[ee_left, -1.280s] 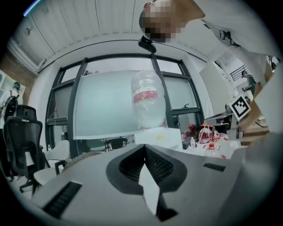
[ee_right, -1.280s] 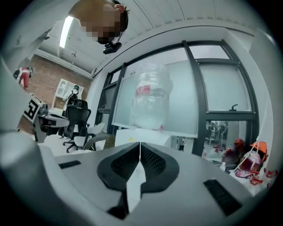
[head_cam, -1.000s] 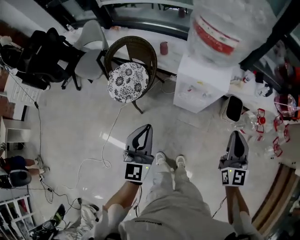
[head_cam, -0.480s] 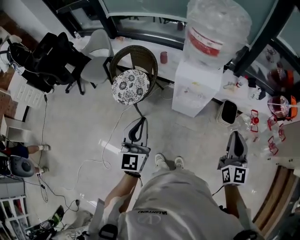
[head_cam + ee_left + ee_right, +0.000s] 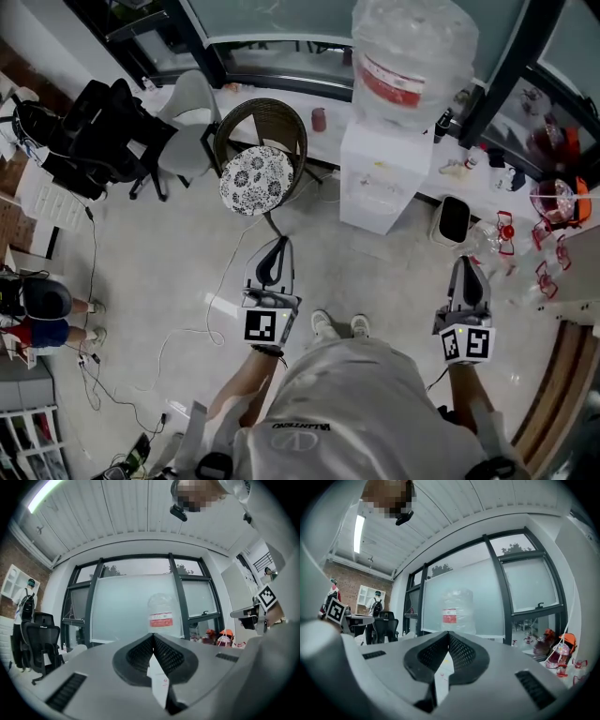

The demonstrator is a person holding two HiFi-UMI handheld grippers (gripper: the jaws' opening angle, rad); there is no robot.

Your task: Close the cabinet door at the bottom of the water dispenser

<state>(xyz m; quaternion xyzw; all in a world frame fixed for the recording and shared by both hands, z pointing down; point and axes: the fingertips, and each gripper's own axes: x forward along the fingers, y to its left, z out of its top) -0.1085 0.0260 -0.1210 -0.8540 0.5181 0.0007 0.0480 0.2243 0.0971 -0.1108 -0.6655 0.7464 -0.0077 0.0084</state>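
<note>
Distance has opened up over the last second: from the head view the water dispenser (image 5: 380, 178) now looks smaller and sits higher in the frame, and more of our own torso shows below, so we read ourselves as straightening up and easing back from it. Both hands have come up with us. The left claw (image 5: 278, 246) is clenched with its jaws pressed together and nothing caught in them; through what little gap remains in the left gripper view we see only the dispenser's white body, with its bottle (image 5: 161, 613) standing above the tips. The right claw (image 5: 466, 263) is likewise clenched and empty, aimed at the same bottle from its own side. Both are well apart from the dispenser, with bare floor (image 5: 394, 272) between. The cabinet door belongs to the dispenser's lower front (image 5: 370, 214); from this steep angle we cannot pick out its edges, but no leaf stands out from the white face. We judge that the door is already shut and that we are backing away afterwards, not approaching. A wicker chair (image 5: 258, 173) stands just left of the dispenser, and a small bin (image 5: 453, 220) sits to its right.
</note>
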